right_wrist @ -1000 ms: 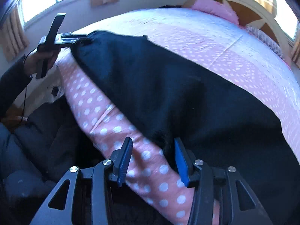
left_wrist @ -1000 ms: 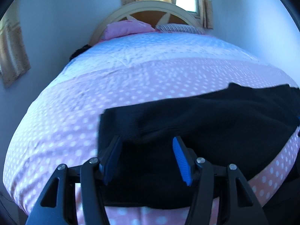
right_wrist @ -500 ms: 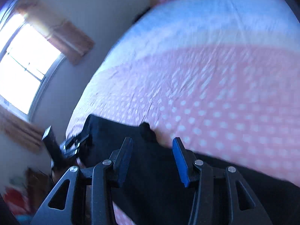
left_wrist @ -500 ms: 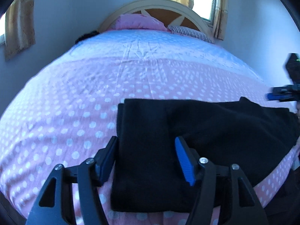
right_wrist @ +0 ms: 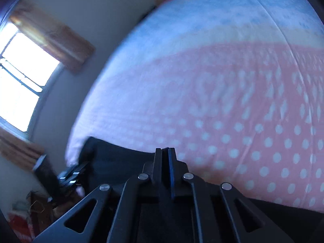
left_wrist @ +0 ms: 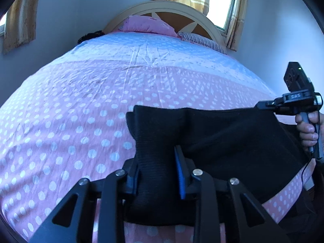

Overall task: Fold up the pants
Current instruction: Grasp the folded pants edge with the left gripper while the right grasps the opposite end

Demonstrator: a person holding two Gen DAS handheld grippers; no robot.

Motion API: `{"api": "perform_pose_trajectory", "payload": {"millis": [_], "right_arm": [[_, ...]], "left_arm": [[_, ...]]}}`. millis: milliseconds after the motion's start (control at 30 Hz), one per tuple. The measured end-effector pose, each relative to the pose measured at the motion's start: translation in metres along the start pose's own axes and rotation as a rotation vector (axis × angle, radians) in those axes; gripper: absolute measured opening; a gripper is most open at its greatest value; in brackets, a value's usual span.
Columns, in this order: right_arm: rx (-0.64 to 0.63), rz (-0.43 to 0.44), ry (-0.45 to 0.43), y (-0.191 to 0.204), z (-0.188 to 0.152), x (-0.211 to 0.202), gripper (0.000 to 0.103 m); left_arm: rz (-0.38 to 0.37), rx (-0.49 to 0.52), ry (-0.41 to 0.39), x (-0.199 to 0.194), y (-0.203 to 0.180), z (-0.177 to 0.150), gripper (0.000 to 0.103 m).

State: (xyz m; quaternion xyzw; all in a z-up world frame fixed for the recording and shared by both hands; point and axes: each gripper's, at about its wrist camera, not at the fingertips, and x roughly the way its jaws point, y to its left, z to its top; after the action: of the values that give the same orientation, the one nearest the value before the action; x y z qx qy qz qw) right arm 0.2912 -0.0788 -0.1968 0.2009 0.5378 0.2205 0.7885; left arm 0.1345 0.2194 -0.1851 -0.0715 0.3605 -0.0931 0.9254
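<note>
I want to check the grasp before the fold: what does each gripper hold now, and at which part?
Both hold the black pants. The left gripper clamps a bunched end; the right gripper is shut on the far edge.

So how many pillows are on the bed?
2, both at the headboard: a pink pillow in the middle and a striped pillow to its right. Others may be hidden.

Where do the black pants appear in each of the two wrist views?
Left wrist: black pants fill lower centre to right, gripped by left gripper.
Right wrist: lower left to bottom centre, pinched in right gripper.
Shared landmark: polka-dot bedspread.
</note>
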Motion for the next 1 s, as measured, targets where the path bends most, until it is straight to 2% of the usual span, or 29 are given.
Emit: {"api": "perform_pose_trajectory", "payload": {"millis": [33,133,200,233,300,367,433,533,700,800,867,1000], "right_arm": [[0.002,-0.003,0.014,-0.002,-0.002,0.007,0.005],[-0.012,0.014,-0.018,-0.002,-0.007,0.005,0.008],[-0.003,0.007,-0.033,-0.001,-0.011,-0.006,0.018],[-0.017,-0.011,-0.051,-0.001,-0.014,-0.015,0.026],[-0.090,-0.041,-0.095,0.011,-0.022,-0.039,0.033],[-0.186,-0.039,-0.122,0.037,-0.039,-0.056,0.049],[-0.283,-0.054,-0.139,0.063,-0.058,-0.063,0.049],[-0.425,-0.132,-0.149,0.101,-0.092,-0.055,0.049],[-0.576,-0.203,-0.094,0.132,-0.137,-0.020,0.049],[-0.585,-0.224,-0.031,0.123,-0.149,0.002,0.048],[-0.625,-0.255,-0.069,0.125,-0.158,0.001,0.048],[-0.614,-0.244,-0.051,0.125,-0.159,-0.004,0.048]], "left_arm": [[0.000,-0.002,-0.003,0.000,0.000,0.000,0.031],[0.013,0.000,-0.006,-0.001,0.000,-0.001,0.035],[0.037,0.005,-0.008,0.000,-0.001,-0.001,0.041],[0.046,0.008,-0.008,0.001,-0.002,-0.001,0.042],[0.062,0.014,-0.010,0.001,-0.004,-0.001,0.046],[0.076,0.017,-0.011,0.002,-0.004,-0.001,0.047],[0.085,0.022,-0.013,0.002,-0.005,-0.001,0.048],[0.108,0.028,-0.011,0.002,-0.007,0.000,0.051],[0.127,0.032,-0.012,0.003,-0.008,-0.001,0.054],[0.124,0.029,-0.012,0.003,-0.008,-0.001,0.054],[0.120,0.025,-0.012,0.003,-0.007,-0.001,0.054],[0.127,0.030,-0.013,0.002,-0.008,-0.002,0.055]]}}
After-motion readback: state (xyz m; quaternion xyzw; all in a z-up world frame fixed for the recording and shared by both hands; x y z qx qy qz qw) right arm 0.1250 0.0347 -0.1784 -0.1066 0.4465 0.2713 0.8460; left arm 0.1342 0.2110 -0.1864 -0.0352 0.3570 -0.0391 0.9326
